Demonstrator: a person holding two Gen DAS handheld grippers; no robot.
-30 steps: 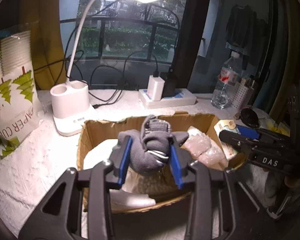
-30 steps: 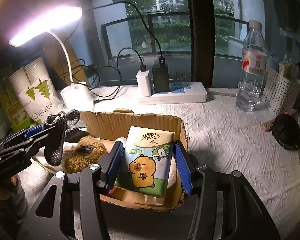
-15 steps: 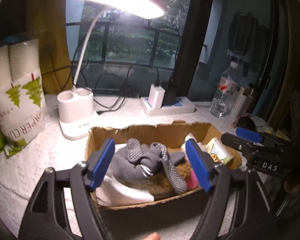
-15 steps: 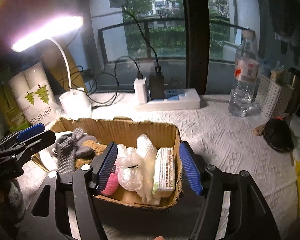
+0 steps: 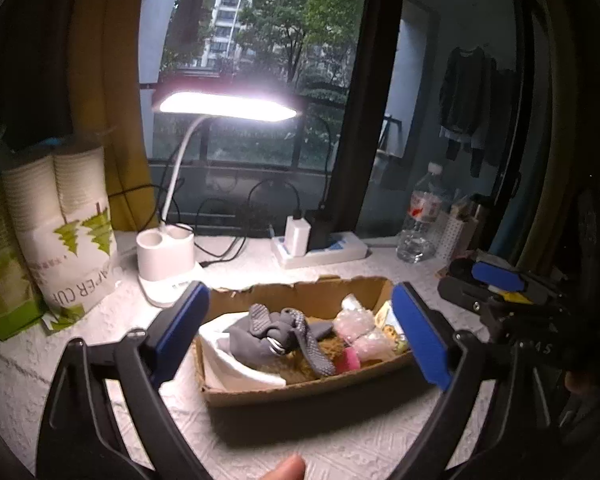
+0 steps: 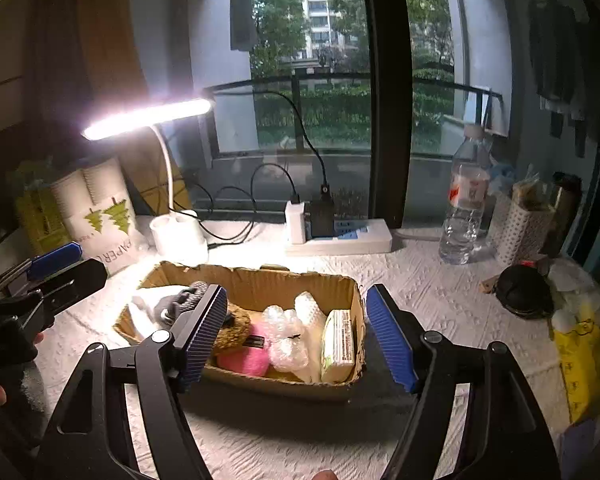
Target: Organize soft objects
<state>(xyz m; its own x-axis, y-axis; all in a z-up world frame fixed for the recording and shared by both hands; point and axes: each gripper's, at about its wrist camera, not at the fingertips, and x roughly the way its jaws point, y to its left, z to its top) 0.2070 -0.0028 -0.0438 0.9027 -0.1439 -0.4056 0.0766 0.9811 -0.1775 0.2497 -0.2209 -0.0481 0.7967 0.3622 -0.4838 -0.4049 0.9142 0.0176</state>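
Observation:
A cardboard box [image 5: 312, 392] [image 6: 260, 280] sits on the white textured table. Inside lie grey grip-dotted gloves [image 5: 276, 332] [image 6: 180, 300] on a white cloth [image 5: 236, 364], a brown fuzzy item [image 6: 232, 328], a pink item [image 6: 244, 360], bubble wrap [image 6: 288, 332] and a tissue pack [image 6: 338, 344] on its edge at the right wall. My left gripper [image 5: 300, 332] hovers above the box's near side, its jaws opening with nothing between them. My right gripper [image 6: 296, 332] hangs likewise over the near right side, jaws opening and empty.
A lit white desk lamp [image 5: 164, 256] and a bag of paper cups [image 5: 68, 248] stand at the back left. A power strip with chargers [image 6: 340, 236], a water bottle [image 6: 464, 208] and a perforated holder [image 6: 516, 224] line the window. A black round object [image 6: 520, 292] lies at the right.
The left gripper let go of the grey gloves and the right let go of the tissue pack; both now lie in the box. Both grippers opened wide and drew back and up.

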